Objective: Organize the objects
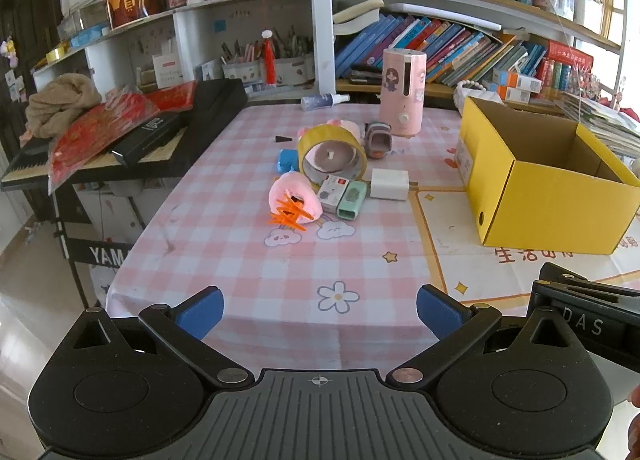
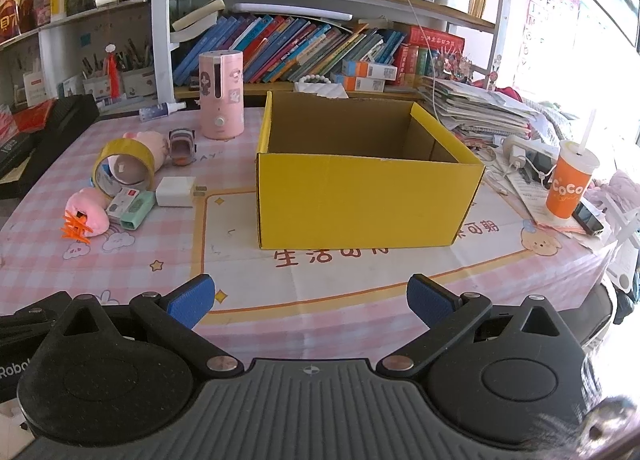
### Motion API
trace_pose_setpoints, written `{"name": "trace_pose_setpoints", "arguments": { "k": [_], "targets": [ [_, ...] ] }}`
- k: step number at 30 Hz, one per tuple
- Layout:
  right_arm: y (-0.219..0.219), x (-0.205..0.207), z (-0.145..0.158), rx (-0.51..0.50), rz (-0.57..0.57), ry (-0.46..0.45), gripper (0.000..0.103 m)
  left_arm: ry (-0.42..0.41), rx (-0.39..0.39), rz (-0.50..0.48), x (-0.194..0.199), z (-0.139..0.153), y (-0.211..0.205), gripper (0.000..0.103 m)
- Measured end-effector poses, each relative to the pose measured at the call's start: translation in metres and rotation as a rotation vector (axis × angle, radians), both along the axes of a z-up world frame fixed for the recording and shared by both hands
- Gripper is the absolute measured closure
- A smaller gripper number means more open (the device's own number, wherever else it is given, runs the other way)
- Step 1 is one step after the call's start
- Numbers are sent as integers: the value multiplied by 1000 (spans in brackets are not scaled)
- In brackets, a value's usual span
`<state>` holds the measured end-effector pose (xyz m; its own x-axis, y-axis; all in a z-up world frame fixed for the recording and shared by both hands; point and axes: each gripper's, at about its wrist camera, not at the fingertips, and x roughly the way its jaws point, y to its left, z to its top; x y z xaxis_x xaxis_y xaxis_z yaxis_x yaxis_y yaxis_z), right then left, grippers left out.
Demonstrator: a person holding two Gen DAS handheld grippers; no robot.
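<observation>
Bookshelves crammed with books fill the wall behind your table, whose pink checked tablecloth (image 1: 256, 272) carries everything you are sorting. Your left gripper (image 1: 320, 310) hangs over the near edge of the cloth with its jaws spread as wide as they go and nothing between the blue pads; your right gripper (image 2: 308, 300) is the same, fully spread and empty, facing the yellow cardboard box (image 2: 360, 196). That box stands open-topped on the right half of the table, and what you can see of its inside is bare cardboard. To its left lies the clutter: a roll of yellow tape (image 1: 332, 154) lying on its side, a pink plush toy (image 1: 292, 194) with orange plastic spikes (image 1: 289, 216) in front of it, a mint-green case (image 1: 352, 200) touching a small white-and-red box (image 1: 332, 190), and a white charger block (image 1: 390, 184) just beside them. Behind the tape stand a small grey toy (image 1: 377, 138) and a tall pink humidifier (image 1: 402, 92). An orange drink cup (image 2: 570, 188) with a straw stands well to the right of the box.
</observation>
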<state>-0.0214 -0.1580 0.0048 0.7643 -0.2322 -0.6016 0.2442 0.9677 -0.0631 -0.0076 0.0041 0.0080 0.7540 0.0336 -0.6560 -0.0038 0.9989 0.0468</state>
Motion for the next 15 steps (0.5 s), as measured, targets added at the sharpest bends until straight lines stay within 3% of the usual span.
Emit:
{"name": "trace_pose_setpoints", "arguments": {
  "k": [15],
  "targets": [
    [1, 2, -2, -1, -13, -2, 0, 7, -13, -14, 5, -2, 2, 0]
  ]
}}
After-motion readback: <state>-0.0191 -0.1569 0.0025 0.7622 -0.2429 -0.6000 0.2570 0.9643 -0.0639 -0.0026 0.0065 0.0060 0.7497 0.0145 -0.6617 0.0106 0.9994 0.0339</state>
